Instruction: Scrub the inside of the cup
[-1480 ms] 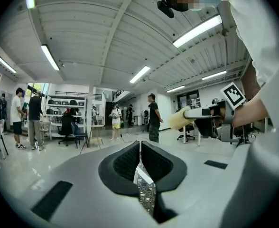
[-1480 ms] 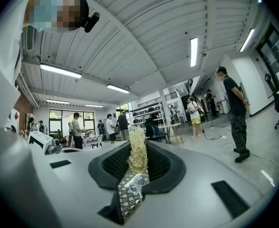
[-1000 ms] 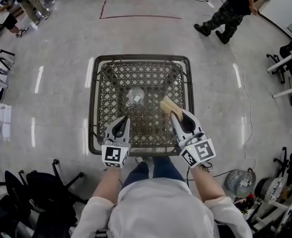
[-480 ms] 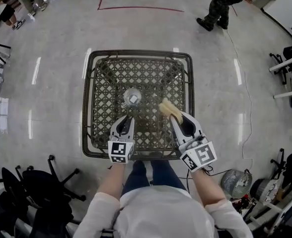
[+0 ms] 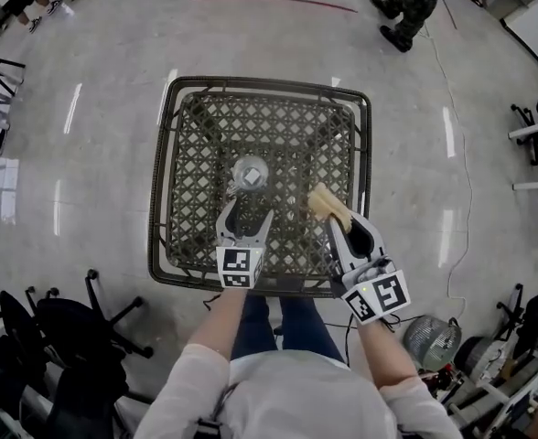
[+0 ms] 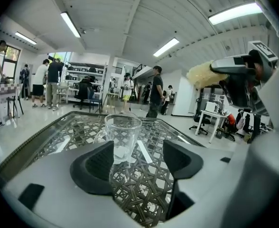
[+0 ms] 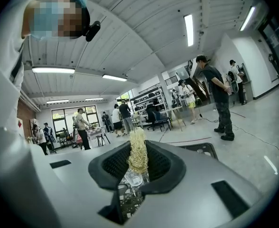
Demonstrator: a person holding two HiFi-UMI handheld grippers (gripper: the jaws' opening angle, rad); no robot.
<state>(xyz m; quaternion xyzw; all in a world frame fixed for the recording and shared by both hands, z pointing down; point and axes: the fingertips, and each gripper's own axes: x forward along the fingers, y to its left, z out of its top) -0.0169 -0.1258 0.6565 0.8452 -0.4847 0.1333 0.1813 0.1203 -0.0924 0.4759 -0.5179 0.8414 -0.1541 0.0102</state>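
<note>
A clear glass cup (image 5: 249, 174) with a handle stands upright near the middle of the glass-topped wicker table (image 5: 164, 199). My left gripper (image 5: 246, 211) sits just short of it. Its jaws have just been opening and are now wide, with nothing between them. In the left gripper view the cup (image 6: 122, 137) stands a little beyond the left gripper (image 6: 137, 158), slightly left of centre. To the right of the cup, my right gripper (image 5: 339, 222) is shut on a yellow scrub sponge (image 5: 327, 203). The sponge (image 7: 138, 151) sticks up between the right gripper (image 7: 138, 164) pads.
Black office chairs (image 5: 68, 337) stand on the floor at the lower left, and a floor fan (image 5: 438, 337) at the lower right. A person (image 5: 415, 7) walks at the far right, beyond the table. More people and desks fill the room behind.
The left gripper has moved forward and down towards the cup, and its jaws have gone from shut to open. The right gripper has sunk a little, still holding the sponge.
</note>
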